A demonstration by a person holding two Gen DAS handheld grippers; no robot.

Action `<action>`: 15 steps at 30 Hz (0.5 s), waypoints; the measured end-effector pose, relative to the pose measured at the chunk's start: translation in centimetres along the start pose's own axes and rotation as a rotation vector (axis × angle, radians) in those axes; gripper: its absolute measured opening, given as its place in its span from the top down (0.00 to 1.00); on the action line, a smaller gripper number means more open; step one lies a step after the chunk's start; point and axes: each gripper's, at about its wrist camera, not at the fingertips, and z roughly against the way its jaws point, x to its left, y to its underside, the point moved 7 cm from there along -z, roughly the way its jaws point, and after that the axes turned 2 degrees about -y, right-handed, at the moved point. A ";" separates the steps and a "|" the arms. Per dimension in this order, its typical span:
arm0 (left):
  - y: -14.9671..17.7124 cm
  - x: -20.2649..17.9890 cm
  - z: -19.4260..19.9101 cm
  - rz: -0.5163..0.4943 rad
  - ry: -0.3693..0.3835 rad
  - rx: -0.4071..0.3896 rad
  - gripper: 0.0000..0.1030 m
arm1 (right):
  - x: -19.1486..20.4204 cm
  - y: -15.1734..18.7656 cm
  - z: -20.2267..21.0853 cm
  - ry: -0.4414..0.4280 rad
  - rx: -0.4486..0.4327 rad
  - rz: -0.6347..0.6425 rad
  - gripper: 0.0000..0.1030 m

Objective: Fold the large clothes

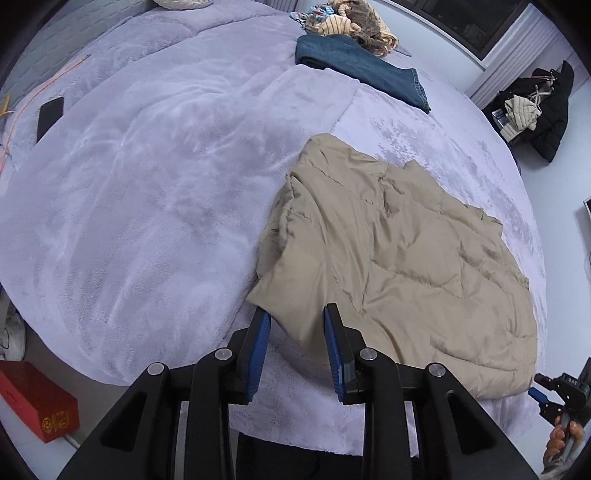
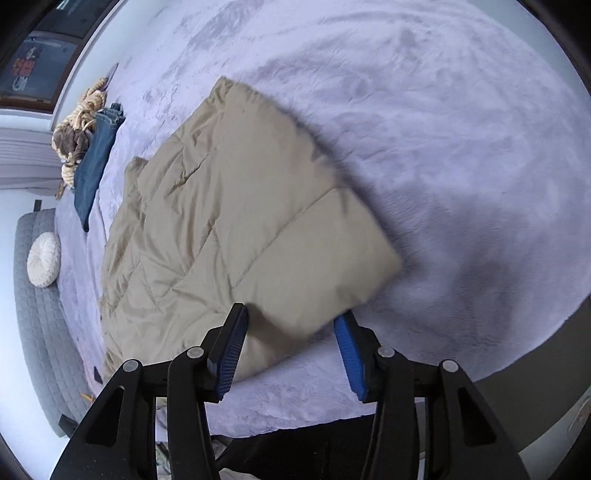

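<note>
Left claw [image 1: 297, 314]: jaws parted, blue pads [image 1: 261, 350] either side of the near corner of the tan quilted jacket [image 1: 406, 251], no squeeze visible, so open rather than gripping. Right claw [image 2: 291, 321]: jaws spread wider, straddling the other near corner of the same jacket [image 2: 229, 221], pads clear of the fabric, that corner blurred. Judged as a release after a fold: both corners let go along the near hem so the padded layers settle flat. Jacket lying on the lilac plush bed cover [image 1: 147, 184], close to the near edge of the bed, folded into a rough rectangle; long axis running away from the claws toward the far side, near hem toward the person. Farther out, well apart from the jacket: folded blue jeans [image 1: 362, 70], just beyond them a heap of striped clothes [image 1: 351, 22], likely waiting their turn. Black phone [image 1: 50, 116] near the left edge. Red box [image 1: 37, 402] on the floor
</note>
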 end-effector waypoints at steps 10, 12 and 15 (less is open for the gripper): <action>-0.9 -1.6 -4.9 -0.124 -0.080 0.051 0.70 | 5.2 -1.0 -2.5 -0.051 -0.015 0.151 0.70; -0.1 -1.0 -7.1 -0.103 -0.100 0.104 0.70 | 5.6 -0.6 -4.1 -0.017 0.013 0.177 0.70; 0.7 -0.3 -9.3 -0.085 -0.100 0.158 0.67 | 4.8 0.1 -5.3 0.022 0.050 0.197 0.70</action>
